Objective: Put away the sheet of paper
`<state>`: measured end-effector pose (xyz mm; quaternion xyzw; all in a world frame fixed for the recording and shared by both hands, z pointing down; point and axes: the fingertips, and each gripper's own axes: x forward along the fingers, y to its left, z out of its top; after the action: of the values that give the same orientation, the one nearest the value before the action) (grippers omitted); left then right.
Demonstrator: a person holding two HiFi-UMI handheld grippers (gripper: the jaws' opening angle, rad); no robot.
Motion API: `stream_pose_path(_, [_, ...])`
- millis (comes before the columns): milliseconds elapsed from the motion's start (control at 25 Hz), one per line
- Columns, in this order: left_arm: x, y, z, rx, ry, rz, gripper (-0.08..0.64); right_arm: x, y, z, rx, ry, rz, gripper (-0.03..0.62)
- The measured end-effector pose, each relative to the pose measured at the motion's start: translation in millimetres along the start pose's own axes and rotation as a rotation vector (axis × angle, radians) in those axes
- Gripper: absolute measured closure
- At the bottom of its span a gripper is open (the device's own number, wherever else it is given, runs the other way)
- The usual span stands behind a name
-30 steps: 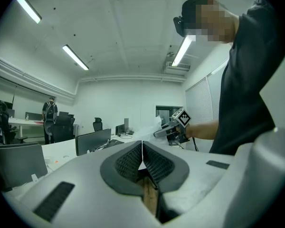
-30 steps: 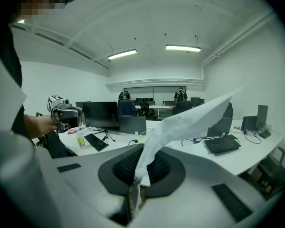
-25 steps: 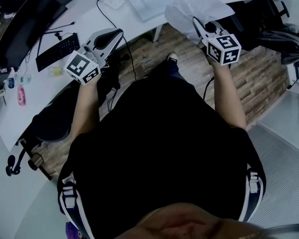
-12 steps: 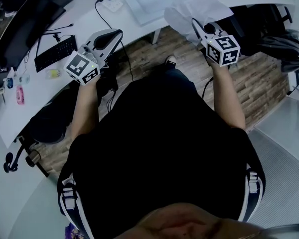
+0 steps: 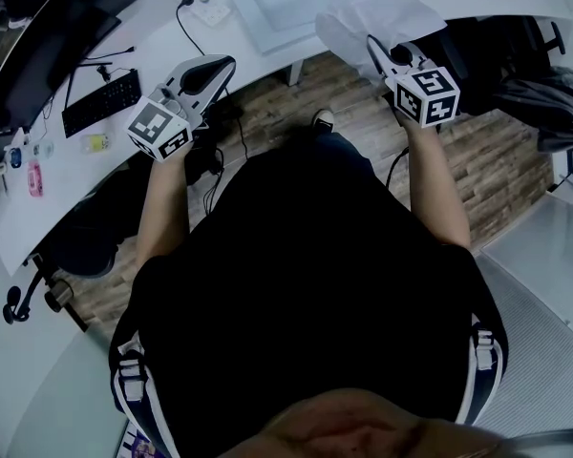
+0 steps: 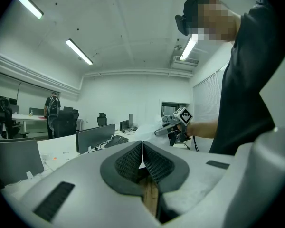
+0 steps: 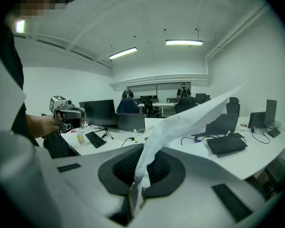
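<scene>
The sheet of paper [image 7: 194, 114] was pinched by its lower end between the closed jaws of the right gripper [image 7: 138, 170]. It rose crumpled from them, up and to the right, held in the air at the edge of the curved white desk [image 5: 162, 41]. The left gripper [image 6: 142, 159] had its jaws pressed together with nothing between them, well apart from the paper. A black keyboard [image 5: 100, 103] lay on the desk.

Head view dim, bluish; gripper views bright under ceiling strip lights [image 7: 184, 42]; fisheye warp, vignetted edges.
</scene>
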<state>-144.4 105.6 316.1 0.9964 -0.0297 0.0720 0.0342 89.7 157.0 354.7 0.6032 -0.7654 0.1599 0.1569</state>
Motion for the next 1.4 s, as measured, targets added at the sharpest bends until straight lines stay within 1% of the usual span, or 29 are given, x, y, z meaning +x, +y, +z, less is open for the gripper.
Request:
stream_pose_path(240, [20.4, -0.1, -0.5, -0.013, 0.011, 0.010, 0.534, 4.6, -17.2, -6.4, 0.000, 0.011, 0.024, 0.577])
stream_pose_path(440, [33.8, 1.3, -0.4, -0.008, 0.018, 0.024, 0.534, 8.2, -30.4, -11.7, 0.002, 0.019, 0.041, 0.577])
stream_pose_path(760, [56.4, 10.1, -2.5, -0.032, 0.031, 0.048, 0.534, 23.6, -52.2, -18.4, -0.001, 0.043, 0.078, 0.577])
stream_pose_path(920, [68.6, 17.0, -3.5, -0.032, 0.039, 0.054, 0.534, 34.5, -64.9, -17.1, -0.001, 0.051, 0.095, 0.577])
stream_pose_path(1160, [84.0, 35.4, -5.7, -0.059, 0.033, 0.087, 0.534, 52.8, -83.0, -16.2, -0.013, 0.066, 0.122, 0.577])
stream_pose_path(1400, [106.2, 50.8, -13.0, -0.076, 0.052, 0.100, 0.534, 73.7, -103.4, -14.5, -0.025, 0.082, 0.155, 0.577])
